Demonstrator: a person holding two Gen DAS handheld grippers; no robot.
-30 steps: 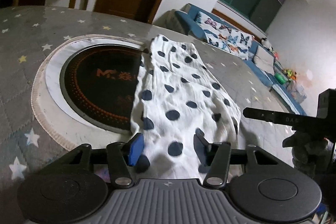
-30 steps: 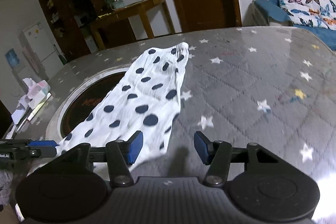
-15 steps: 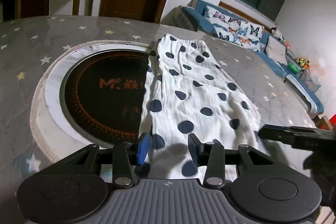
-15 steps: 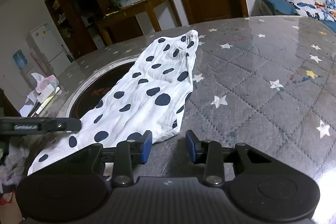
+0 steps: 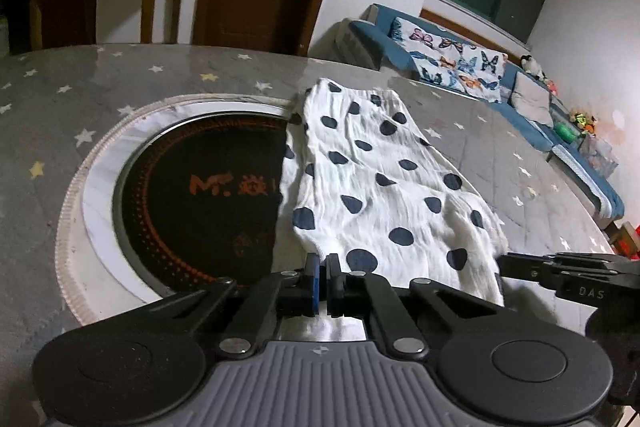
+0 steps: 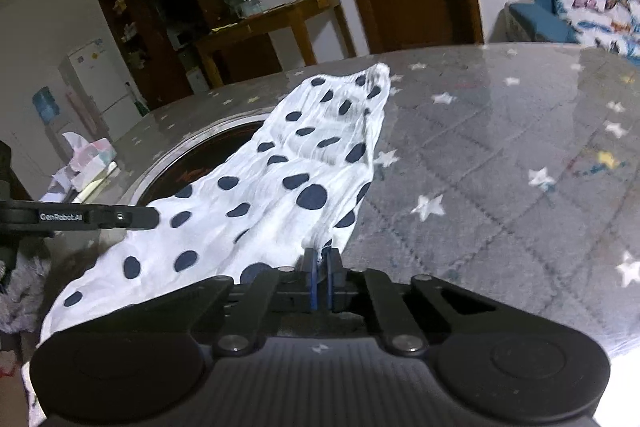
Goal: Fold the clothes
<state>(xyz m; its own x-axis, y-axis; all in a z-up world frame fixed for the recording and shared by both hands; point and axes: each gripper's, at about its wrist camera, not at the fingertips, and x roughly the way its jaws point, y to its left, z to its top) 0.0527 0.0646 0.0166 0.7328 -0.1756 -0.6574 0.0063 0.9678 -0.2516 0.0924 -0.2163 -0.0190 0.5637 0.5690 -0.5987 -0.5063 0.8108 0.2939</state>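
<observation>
A: Where is the polka-dot garment [image 5: 384, 187] lying?

B: It is lying lengthwise on the star-patterned table [image 5: 100, 83], its left edge overlapping the round black cooktop [image 5: 200, 203]. The far end is reaching toward the sofa [image 5: 460, 59] side of the room; the near end is sitting at the table's near edge.

A: What is the left gripper [image 5: 322, 267] doing?

B: Its fingers are pressed together on the near left corner of the garment, with cloth pinched between the blue pads.

A: And the right gripper [image 6: 320, 263]?

B: Its fingers are likewise closed on the near right corner [image 6: 320, 247]. In the left wrist view, the right gripper is appearing at the garment's right near corner.

A: Why are both holding at the near corners?

B: Judgement: gripping both corners of one end is keeping that edge spread and taut, so it can probably be carried toward the far end as one straight fold. A single grip would likely be letting the hem sag or bunch.

A: Any risk?

B: The thin, wrinkled fabric may be slipping out of the pads, or may be dragging on the cooktop rim.
</observation>
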